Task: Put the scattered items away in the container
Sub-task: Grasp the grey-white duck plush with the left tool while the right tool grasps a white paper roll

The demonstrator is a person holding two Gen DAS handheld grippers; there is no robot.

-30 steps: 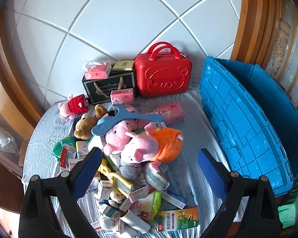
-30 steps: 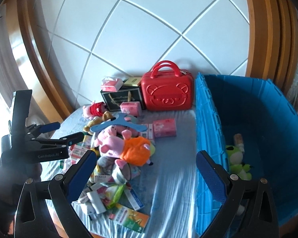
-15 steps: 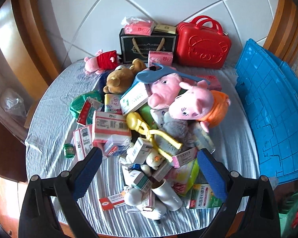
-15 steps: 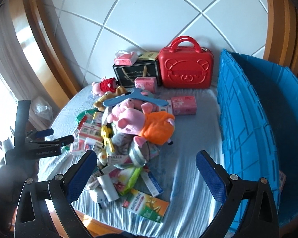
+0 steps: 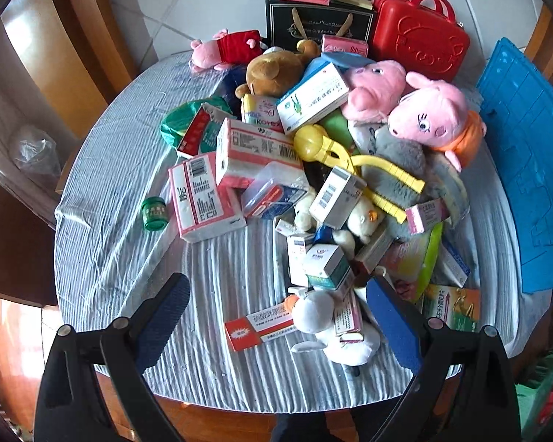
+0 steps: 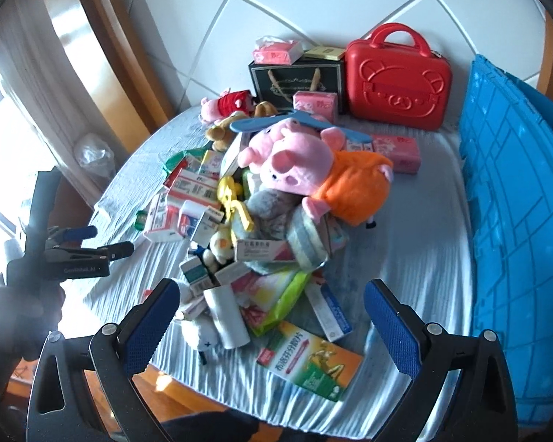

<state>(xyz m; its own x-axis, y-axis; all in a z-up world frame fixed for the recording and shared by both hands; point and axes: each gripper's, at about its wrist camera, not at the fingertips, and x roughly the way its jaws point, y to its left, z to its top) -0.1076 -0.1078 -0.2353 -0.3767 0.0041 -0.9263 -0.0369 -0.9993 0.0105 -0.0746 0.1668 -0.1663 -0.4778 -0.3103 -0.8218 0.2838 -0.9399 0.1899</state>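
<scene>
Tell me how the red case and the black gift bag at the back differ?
The red case is glossy hard plastic with an embossed bear face and rigid arched handles; the black gift bag is flat-sided with gold print and rope handles. The bag carries boxes on top; the case carries nothing. Both stand upright against the wall.

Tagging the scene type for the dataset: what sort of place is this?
Probably a home room: a round table under a striped blue-grey cloth, heaped with plush pink pig toys and medicine boxes, beside a white tiled wall and wooden trim.
</scene>
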